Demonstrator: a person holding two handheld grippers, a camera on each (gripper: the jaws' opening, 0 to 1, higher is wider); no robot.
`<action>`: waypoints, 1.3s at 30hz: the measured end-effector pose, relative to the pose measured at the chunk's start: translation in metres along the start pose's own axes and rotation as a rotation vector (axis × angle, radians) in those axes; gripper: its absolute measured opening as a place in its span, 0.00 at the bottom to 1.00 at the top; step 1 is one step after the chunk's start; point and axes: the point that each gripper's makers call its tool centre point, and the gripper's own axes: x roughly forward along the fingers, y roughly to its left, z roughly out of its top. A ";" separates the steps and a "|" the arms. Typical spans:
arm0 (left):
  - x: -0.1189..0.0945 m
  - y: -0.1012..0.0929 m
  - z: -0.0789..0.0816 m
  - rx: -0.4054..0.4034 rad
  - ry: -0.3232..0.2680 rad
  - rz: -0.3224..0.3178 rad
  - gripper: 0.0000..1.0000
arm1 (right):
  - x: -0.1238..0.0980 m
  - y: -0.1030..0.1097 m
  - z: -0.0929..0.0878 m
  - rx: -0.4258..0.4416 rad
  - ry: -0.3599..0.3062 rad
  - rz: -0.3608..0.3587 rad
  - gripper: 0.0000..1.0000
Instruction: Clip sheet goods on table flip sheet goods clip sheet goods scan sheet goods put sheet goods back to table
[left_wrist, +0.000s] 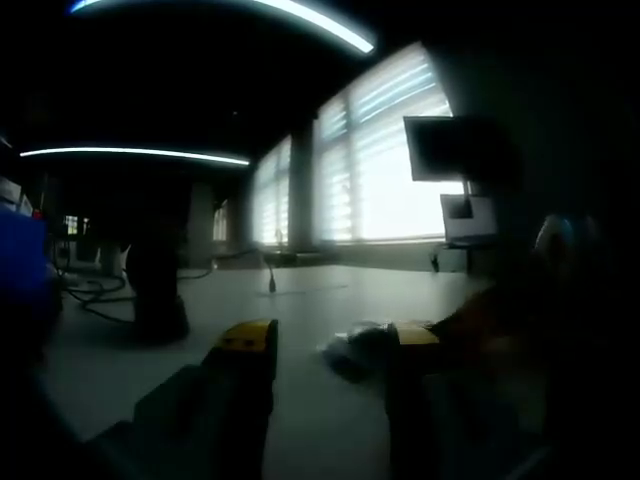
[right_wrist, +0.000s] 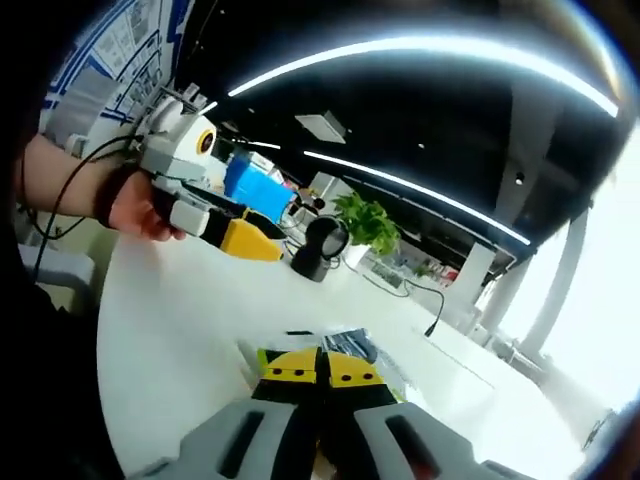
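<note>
Dark, clear-wrapped sheet goods (right_wrist: 345, 345) flat on the white table (right_wrist: 170, 330), partly hidden.

**Materials and surface finishes**

The table (right_wrist: 180, 330) is seen as a smooth, white, faintly glossy surface. The right gripper (right_wrist: 320, 372) is made of matt grey plastic with yellow and black tips. The sheet goods (right_wrist: 350, 345) are wrapped in clear, shiny film. The left gripper (right_wrist: 215, 228) is cased in pale plastic. The black scanner (right_wrist: 318, 250) is finished in smooth, glossy plastic.
</note>
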 end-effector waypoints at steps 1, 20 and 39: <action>0.000 0.000 0.000 0.000 -0.001 0.000 0.36 | -0.001 -0.003 0.002 0.013 -0.008 -0.006 0.00; 0.000 0.000 -0.001 0.008 0.005 0.000 0.36 | -0.018 -0.085 0.015 0.324 -0.074 -0.206 0.00; 0.001 -0.001 -0.003 0.015 0.014 0.000 0.36 | -0.059 -0.162 -0.008 0.615 -0.142 -0.431 0.00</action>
